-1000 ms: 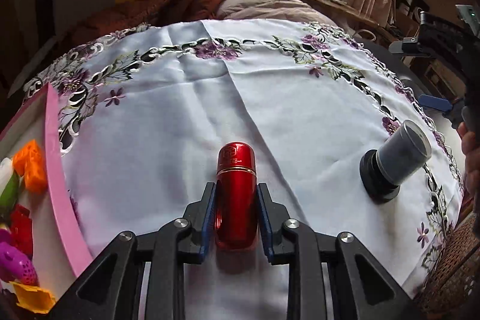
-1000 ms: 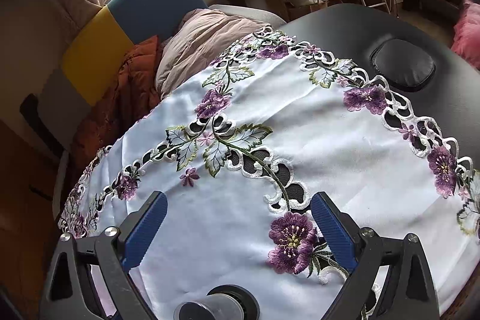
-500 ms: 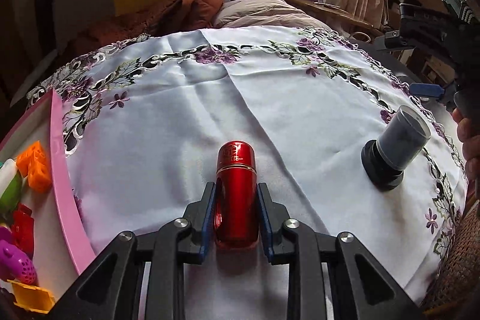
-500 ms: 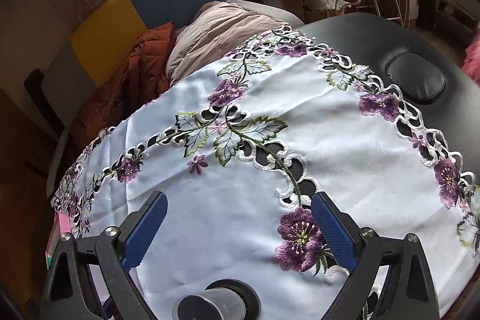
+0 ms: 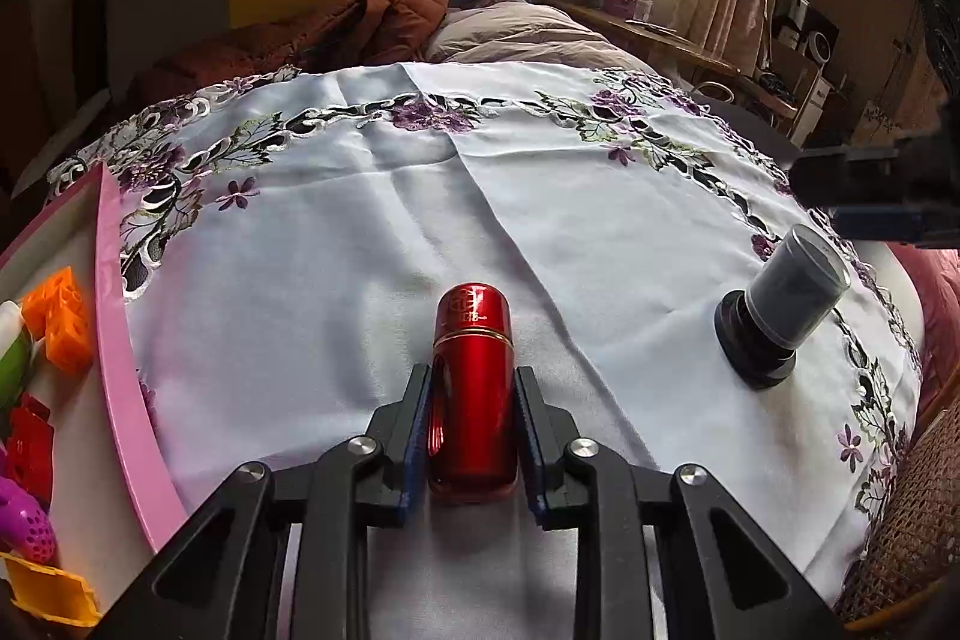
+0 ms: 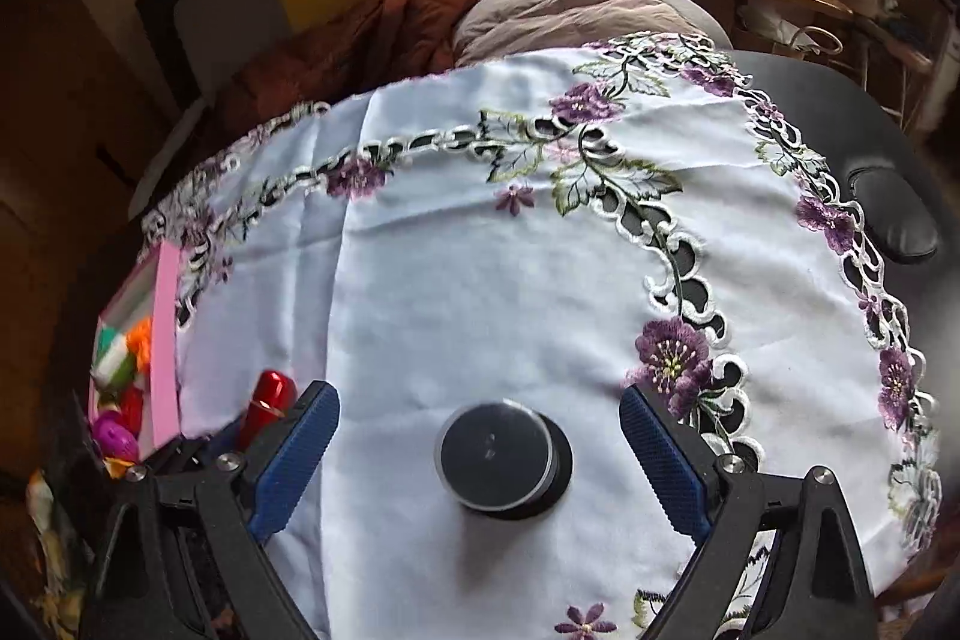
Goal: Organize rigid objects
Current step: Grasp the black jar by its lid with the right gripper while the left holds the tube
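The red bottle (image 5: 474,388) is the landmark here: it stands on the white embroidered tablecloth (image 5: 372,280) near the front edge of the table, and the left gripper (image 5: 473,400) has its two blue-padded fingers (image 5: 420,430) pressed against the bottle's lower body on either side, holding it. To the bottle's left, close by, runs the raised rim of a pink tray (image 5: 120,340) that holds orange, green, red, purple and yellow plastic toys; only a narrow strip of bare cloth separates the bottle from that rim. To the bottle's right, well apart across open cloth, a dark jar (image 5: 780,304) with a clear body stands upside down on its black lid, close to the flowered border of the cloth on that side, where the cloth falls over the table's edge. Beyond the bottle a wide stretch of plain cloth lies bare up to the purple flower embroidery at the far border, past which bedding and a yellow and blue headboard show. The right gripper (image 6: 480,451) hovers over the jar with its fingers (image 6: 294,460) spread wide, one on each side of the jar and touching nothing; in its view the bottle shows at the lower left, beside the tray's rim (image 6: 163,340).
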{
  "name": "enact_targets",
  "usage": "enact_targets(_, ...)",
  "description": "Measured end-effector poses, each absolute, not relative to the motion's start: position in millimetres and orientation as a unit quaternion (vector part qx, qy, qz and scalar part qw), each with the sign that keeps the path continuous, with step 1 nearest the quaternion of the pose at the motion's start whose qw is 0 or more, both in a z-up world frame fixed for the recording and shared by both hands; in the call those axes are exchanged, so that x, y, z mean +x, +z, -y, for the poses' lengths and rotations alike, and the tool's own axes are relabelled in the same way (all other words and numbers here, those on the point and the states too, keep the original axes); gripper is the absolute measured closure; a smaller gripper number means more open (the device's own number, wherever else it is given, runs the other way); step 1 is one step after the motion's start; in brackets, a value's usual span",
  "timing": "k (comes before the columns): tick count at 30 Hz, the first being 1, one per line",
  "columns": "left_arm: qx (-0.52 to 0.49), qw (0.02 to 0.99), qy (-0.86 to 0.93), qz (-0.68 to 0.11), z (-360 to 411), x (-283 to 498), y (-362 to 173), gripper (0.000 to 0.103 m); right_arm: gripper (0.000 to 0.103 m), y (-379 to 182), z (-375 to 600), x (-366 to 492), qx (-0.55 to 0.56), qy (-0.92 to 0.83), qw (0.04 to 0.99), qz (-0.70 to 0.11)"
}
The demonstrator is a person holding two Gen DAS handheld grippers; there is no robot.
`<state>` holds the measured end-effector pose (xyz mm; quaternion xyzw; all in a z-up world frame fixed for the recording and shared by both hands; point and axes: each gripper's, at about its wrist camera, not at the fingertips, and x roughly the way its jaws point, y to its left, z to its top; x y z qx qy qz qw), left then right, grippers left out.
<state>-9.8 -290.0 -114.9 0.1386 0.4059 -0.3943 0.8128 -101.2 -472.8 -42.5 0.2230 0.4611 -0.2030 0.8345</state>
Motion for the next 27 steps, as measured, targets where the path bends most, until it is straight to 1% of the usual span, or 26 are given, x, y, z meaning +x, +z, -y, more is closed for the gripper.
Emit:
enact_targets(2,0.134,0.812,-0.396,-0.407,288.4,-8.9,-114.7,0.078,0.011,-53.6,466.1,-97.5,0.211,-0.207,0.825,-0.481)
enact_targets(3,0.132,0.811,-0.397,-0.408,287.6,-8.5,-114.7,0.078,0.02,-60.6,465.2,-95.0,0.207,-0.212,0.817,-0.494)
enact_targets(4,0.13,0.811,-0.398,-0.409,287.1,-8.5,-114.7,0.078,0.033,-66.8,465.1,-93.0,0.2,-0.223,0.81,-0.505)
enact_targets(5,0.128,0.811,-0.398,-0.409,286.5,-8.2,-114.5,0.078,0.059,-70.8,465.6,-91.9,0.196,-0.232,0.806,-0.508)
enact_targets(8,0.126,0.811,-0.399,-0.409,285.4,-8.0,-114.6,0.078,0.06,-70.0,466.9,-82.8,0.191,-0.224,0.814,-0.501)
enact_targets(10,0.126,0.812,-0.399,-0.408,285.5,-8.4,-114.6,0.078,0.06,-61.3,465.5,-72.6,0.171,-0.226,0.831,-0.48)
enact_targets(13,0.128,0.812,-0.398,-0.407,285.3,-9.0,-114.3,0.078,0.06,-53.8,468.5,-53.7,0.173,-0.213,0.85,-0.449)
enact_targets(17,0.13,0.814,-0.397,-0.405,284.8,-9.9,-114.3,0.078,0.06,-71.0,474.0,-33.7,0.182,-0.2,0.851,-0.45)
enact_targets(19,0.129,0.814,-0.397,-0.404,284.3,-9.9,-114.0,0.078,0.058,-82.7,476.8,-32.5,0.196,-0.197,0.847,-0.453)
enact_targets(22,0.131,0.815,-0.396,-0.403,284.8,-10.9,-114.3,0.078,0.056,-81.6,479.9,-32.5,0.203,-0.193,0.85,-0.447)
enact_targets(23,0.134,0.815,-0.395,-0.402,285.3,-11.6,-114.3,0.078,0.054,-80.6,481.6,-33.3,0.208,-0.193,0.851,-0.443)
enact_targets(24,0.134,0.816,-0.395,-0.401,285.4,-11.8,-114.3,0.078,0.047,-80.3,483.4,-34.0,0.218,-0.189,0.851,-0.439)
enact_targets(26,0.132,0.815,-0.395,-0.402,284.8,-11.3,-114.3,0.078,0.036,-78.2,485.9,-35.2,0.23,-0.184,0.853,-0.43)
enact_targets(27,0.13,0.815,-0.396,-0.402,284.6,-11.0,-114.3,0.078,0.036,-76.7,485.6,-35.3,0.227,-0.184,0.856,-0.427)
